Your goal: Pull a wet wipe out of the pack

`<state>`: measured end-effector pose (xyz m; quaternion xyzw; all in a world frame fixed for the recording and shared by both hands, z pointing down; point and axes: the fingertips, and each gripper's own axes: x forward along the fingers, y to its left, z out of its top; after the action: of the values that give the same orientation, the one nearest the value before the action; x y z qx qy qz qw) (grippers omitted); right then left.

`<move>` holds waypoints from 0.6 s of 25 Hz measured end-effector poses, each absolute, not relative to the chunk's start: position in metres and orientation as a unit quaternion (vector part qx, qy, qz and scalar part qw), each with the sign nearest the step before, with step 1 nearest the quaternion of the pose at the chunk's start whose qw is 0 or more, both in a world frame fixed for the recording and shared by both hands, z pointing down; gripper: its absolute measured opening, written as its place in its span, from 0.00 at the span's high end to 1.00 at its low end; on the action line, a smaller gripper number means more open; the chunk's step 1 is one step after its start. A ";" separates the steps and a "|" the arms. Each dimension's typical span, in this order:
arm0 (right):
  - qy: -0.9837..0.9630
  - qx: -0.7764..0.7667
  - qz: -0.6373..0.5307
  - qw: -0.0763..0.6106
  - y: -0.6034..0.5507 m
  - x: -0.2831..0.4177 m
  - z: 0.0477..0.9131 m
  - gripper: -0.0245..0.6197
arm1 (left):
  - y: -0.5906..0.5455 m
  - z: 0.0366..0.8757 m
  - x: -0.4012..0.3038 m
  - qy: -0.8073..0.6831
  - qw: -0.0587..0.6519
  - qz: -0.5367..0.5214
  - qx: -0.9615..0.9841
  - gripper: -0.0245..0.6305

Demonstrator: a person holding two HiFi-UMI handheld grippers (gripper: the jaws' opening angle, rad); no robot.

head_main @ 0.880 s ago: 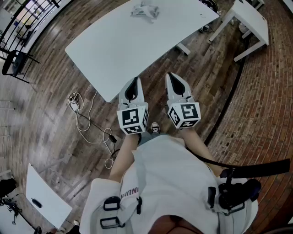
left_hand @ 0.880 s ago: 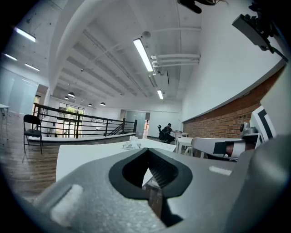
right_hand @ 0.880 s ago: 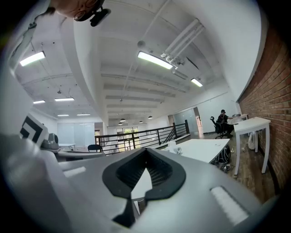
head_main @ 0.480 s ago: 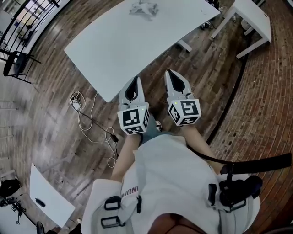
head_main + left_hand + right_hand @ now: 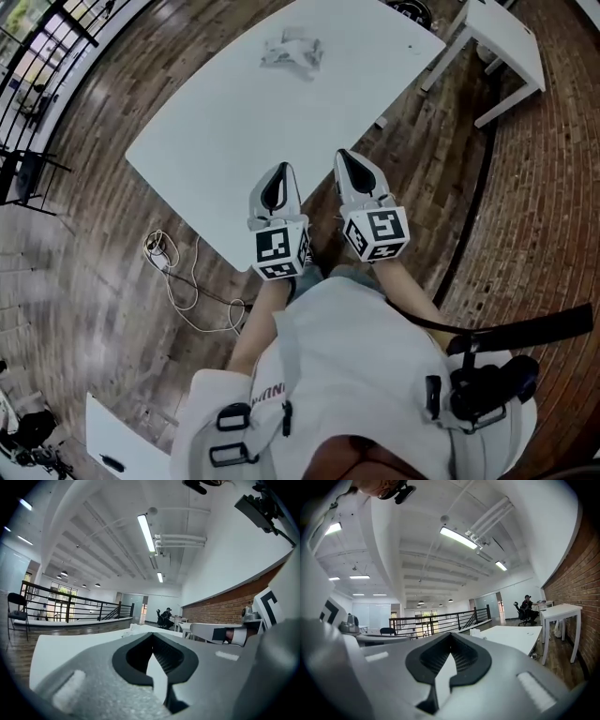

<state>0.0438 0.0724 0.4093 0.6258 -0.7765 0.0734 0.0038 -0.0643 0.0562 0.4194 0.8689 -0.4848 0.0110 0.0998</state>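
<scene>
dark plank floor (image 5: 103, 281) runs under a long white table (image 5: 234, 122) in the head view, and a loose cable (image 5: 159, 248) lies near its closest corner. the wet wipe pack (image 5: 292, 52) sits at the table's far end, well apart from both tools. the left gripper (image 5: 280, 171) and the right gripper (image 5: 344, 156) hang side by side at the near edge, almost level. a second table (image 5: 511, 42) stands off to the right.

from the left gripper view, its jaws are clenched tip to tip with nothing between them. beyond them the table top stretches away, with the pack (image 5: 131, 626) a small pale lump far off and a black railing (image 5: 70, 604) at the left.

from the right gripper view, these jaws are clenched too and carry nothing. the pack (image 5: 476, 631) lies far down the table, and a seated person (image 5: 526, 605) shows in the distance.
</scene>
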 end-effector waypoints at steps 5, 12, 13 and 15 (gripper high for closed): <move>-0.770 0.633 0.074 0.015 0.056 0.046 0.416 0.95 | 0.041 0.430 -0.060 -0.476 0.108 0.021 0.873 0.96; -0.796 0.599 0.088 0.015 0.020 0.071 0.425 0.95 | 0.014 0.434 -0.034 -0.516 0.113 0.028 0.849 0.96; -0.800 0.594 0.089 0.014 0.014 0.078 0.424 0.95 | 0.009 0.433 -0.028 -0.523 0.112 0.026 0.845 0.96; -0.807 0.584 0.087 0.010 0.003 0.089 0.422 0.95 | 0.000 0.430 -0.017 -0.533 0.110 0.023 0.838 0.96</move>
<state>0.0887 0.0031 0.4223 0.5836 -0.8073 0.0873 0.0104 -0.0167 -0.0001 0.4305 0.8384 -0.5334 0.0232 0.1096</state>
